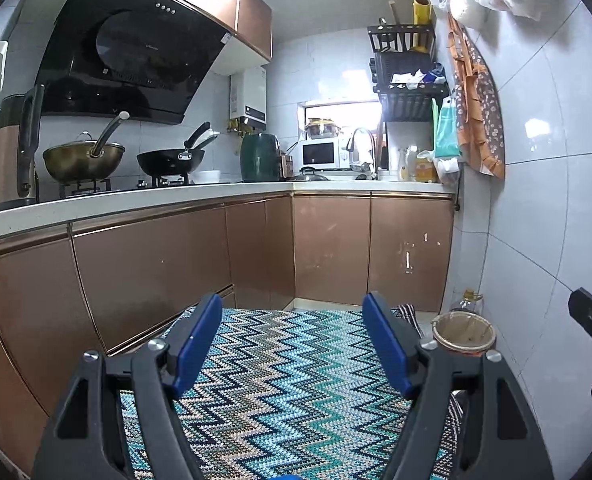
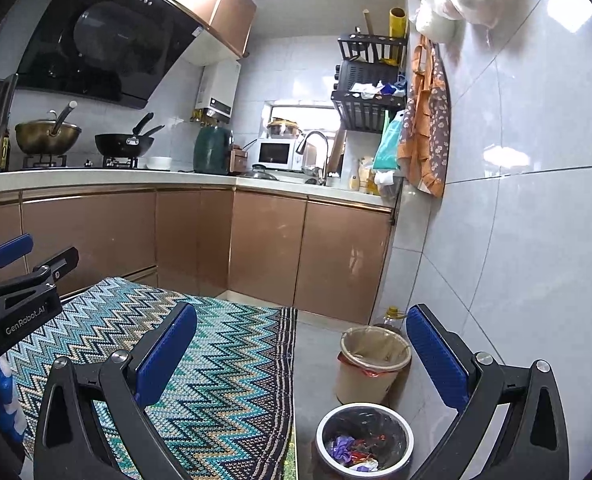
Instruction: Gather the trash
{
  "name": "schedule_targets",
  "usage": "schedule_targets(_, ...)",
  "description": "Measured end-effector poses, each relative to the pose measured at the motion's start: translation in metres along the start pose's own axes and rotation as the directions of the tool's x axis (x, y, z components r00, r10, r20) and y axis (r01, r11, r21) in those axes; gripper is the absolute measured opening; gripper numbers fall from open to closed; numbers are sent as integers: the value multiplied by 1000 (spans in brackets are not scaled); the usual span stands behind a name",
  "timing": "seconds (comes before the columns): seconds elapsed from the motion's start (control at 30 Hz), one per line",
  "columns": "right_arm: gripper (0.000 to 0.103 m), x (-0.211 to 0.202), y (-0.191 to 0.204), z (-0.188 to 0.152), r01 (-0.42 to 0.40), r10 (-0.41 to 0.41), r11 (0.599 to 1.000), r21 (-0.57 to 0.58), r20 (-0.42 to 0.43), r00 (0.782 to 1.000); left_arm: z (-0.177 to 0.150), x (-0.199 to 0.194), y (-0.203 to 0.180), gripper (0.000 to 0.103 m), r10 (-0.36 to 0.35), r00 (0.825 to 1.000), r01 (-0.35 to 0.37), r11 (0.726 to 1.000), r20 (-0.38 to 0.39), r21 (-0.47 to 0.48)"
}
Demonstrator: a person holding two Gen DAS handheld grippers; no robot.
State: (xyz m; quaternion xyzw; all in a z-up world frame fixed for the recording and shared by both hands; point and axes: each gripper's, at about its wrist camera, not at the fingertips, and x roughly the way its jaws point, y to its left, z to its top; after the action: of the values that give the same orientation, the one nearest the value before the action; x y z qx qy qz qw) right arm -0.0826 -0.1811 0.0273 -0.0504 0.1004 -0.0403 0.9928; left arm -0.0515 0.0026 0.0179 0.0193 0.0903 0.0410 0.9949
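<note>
Two bins stand on the grey floor by the right wall. A metal bin (image 2: 363, 440) with a black liner holds crumpled purple, red and white trash (image 2: 352, 450). Behind it stands a beige bin (image 2: 370, 364) with a clear and red liner; it also shows in the left wrist view (image 1: 463, 332). My right gripper (image 2: 302, 356) is open and empty, held above the floor near both bins. My left gripper (image 1: 292, 344) is open and empty over the zigzag rug (image 1: 280, 392). The left gripper also shows at the left edge of the right wrist view (image 2: 24, 264).
Brown cabinets (image 2: 268, 248) under a white counter (image 1: 176, 196) run along the left and back. Pans sit on the stove (image 1: 84, 156). An oil bottle (image 2: 390, 316) stands behind the beige bin. An apron (image 2: 426, 120) hangs on the tiled right wall.
</note>
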Motion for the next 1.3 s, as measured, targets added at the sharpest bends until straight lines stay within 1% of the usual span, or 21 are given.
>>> schedule_targets(0.43, 103, -10, -3, 2, 15, -15, 1000, 8, 20, 1000, 0, -8, -3, 71, -2, 1000, 2, 1000, 15, 5)
schedule_targets(1.3, 103, -6, -8, -1, 12, -12, 1000, 9, 10, 1000, -2, -6, -5, 71, -11, 1000, 11, 1000, 7, 8)
